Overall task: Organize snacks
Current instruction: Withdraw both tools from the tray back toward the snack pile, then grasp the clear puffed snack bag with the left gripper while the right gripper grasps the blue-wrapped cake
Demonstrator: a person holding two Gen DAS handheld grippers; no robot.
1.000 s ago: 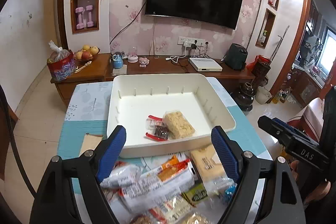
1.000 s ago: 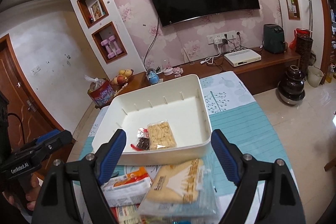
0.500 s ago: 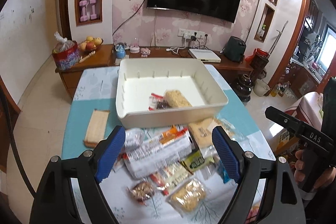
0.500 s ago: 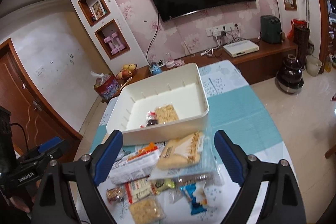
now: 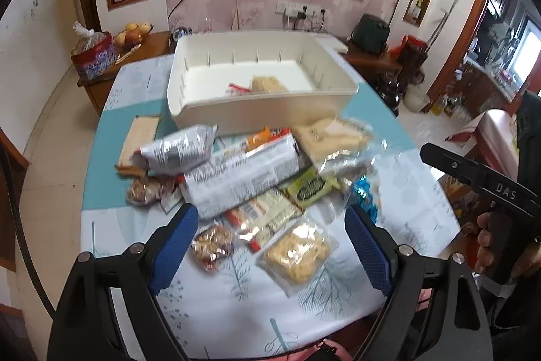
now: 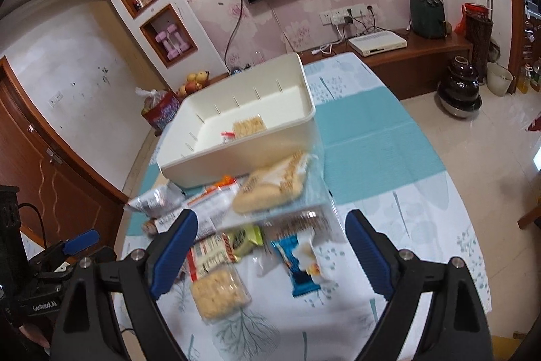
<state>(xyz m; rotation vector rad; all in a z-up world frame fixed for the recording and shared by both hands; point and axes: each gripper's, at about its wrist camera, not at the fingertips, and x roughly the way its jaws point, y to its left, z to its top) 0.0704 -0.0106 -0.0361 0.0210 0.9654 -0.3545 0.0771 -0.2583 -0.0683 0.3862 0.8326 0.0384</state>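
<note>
Snack packets heaped on the table before a white bin holding two packets, left gripper jaws opening, empty, right gripper jaws released, empty, above the pile

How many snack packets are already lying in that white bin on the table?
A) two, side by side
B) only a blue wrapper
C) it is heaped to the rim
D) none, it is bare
A: the white bin holds only a pale cracker packet and a small red-edged packet beside it.
</note>
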